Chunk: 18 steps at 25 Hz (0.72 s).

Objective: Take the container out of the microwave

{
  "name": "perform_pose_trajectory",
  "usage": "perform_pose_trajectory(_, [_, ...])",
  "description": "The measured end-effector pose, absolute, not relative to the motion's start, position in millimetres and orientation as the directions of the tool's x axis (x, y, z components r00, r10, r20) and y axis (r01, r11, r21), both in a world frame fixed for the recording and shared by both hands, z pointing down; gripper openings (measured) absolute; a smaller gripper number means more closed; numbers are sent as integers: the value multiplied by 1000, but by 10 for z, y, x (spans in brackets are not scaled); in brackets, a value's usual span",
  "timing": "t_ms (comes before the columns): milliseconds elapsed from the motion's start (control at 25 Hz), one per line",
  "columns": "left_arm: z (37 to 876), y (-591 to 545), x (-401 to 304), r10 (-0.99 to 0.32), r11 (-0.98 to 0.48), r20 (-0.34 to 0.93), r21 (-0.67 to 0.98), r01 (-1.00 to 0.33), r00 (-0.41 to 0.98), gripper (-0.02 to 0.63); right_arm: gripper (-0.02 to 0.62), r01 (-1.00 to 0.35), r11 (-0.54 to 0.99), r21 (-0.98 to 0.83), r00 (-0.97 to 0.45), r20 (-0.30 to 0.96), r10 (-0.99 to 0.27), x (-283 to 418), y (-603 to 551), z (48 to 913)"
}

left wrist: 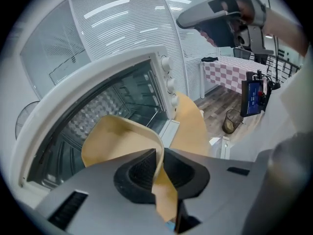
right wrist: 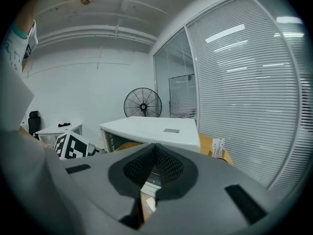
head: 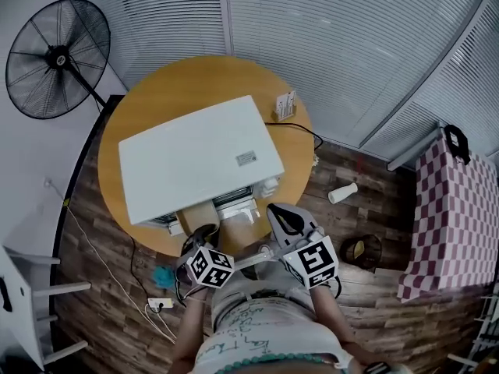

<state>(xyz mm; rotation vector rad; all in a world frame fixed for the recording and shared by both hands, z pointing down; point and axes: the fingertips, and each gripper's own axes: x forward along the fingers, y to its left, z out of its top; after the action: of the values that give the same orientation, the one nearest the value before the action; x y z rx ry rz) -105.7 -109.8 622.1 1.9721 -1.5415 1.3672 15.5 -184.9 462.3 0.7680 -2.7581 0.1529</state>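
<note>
Tan container (left wrist: 117,136) is pinched by left tongs (left wrist: 159,154); right tongs (right wrist: 155,147) seem pressed together.

There is one white microwave (head: 199,158) on one round table (head: 179,80), with one tan container (head: 195,215) in the middle of the picture. There are two grippers at the bottom, the left gripper (head: 204,236) and the right gripper (head: 284,218). One fan (head: 58,57) is at the upper left, and one bin (head: 362,250), one white cup (head: 342,192) and one checked cloth (head: 452,216) are at the right.
</note>
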Motion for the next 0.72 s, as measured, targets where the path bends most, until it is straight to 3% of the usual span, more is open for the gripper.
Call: perform_pose_trajectory(720, [6206,-848,-758,-605,-260,793,-285,-923,-75,51,-8,-325,946,-1,-910,273,-312,-29,-1788,4621])
